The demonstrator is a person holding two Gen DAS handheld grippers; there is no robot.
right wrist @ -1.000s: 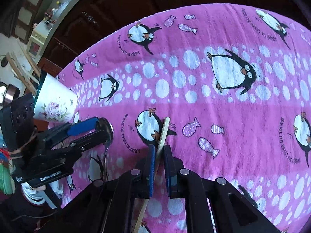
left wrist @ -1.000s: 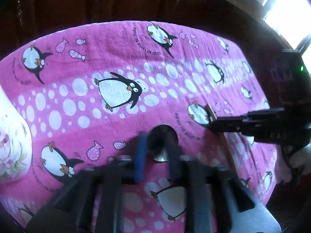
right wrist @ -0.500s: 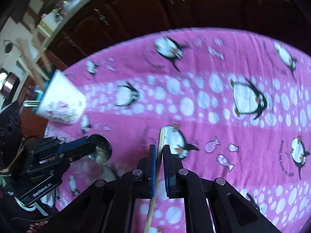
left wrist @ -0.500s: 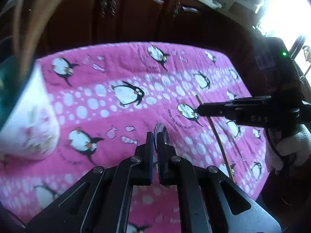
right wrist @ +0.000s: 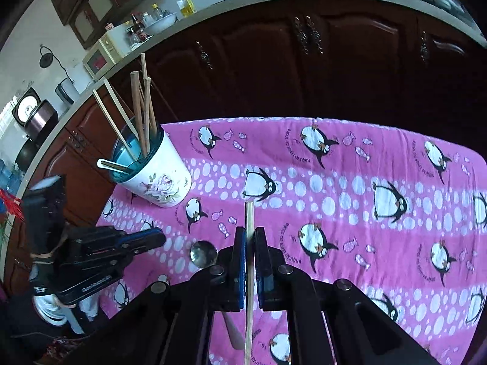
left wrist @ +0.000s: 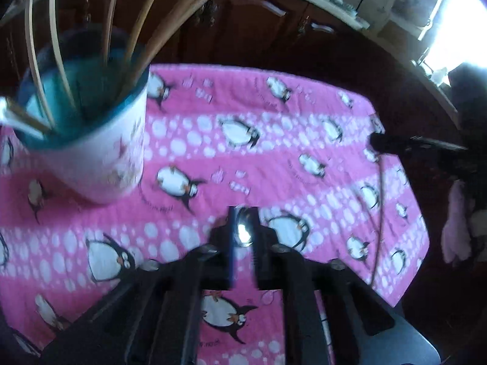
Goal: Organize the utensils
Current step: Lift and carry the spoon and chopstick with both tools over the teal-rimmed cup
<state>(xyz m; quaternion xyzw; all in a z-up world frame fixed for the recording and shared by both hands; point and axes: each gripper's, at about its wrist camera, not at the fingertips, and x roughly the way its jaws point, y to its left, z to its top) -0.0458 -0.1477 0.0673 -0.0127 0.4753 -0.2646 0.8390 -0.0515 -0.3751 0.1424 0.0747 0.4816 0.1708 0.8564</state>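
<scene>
My right gripper (right wrist: 250, 235) is shut on a pale wooden chopstick (right wrist: 249, 213), held upright above the pink penguin cloth (right wrist: 334, 182). The left wrist view shows that gripper (left wrist: 377, 144) at the right with the chopstick (left wrist: 380, 213) hanging below it. My left gripper (left wrist: 243, 213) has its jaws opening. A metal spoon (left wrist: 243, 229) shows in the gap, with the pads off it. In the right wrist view the spoon (right wrist: 203, 254) lies on the cloth, a little apart from the left gripper (right wrist: 156, 237). A white flowered cup (right wrist: 158, 179) with a teal inside holds several chopsticks, and stands close at the upper left as the cup (left wrist: 97, 152).
Dark wooden cabinets (right wrist: 304, 60) run behind the cloth under a counter with a microwave (right wrist: 100, 56) and bottles. A bright window (left wrist: 456, 30) glares at the upper right. A white-gloved hand (right wrist: 48, 307) holds the left gripper. The cloth's far edge drops off near the cabinets.
Both grippers have risen. The left one moved toward the cup and its jaws parted, leaving the spoon on the cloth. The right one lifted the chopstick off the cloth.
</scene>
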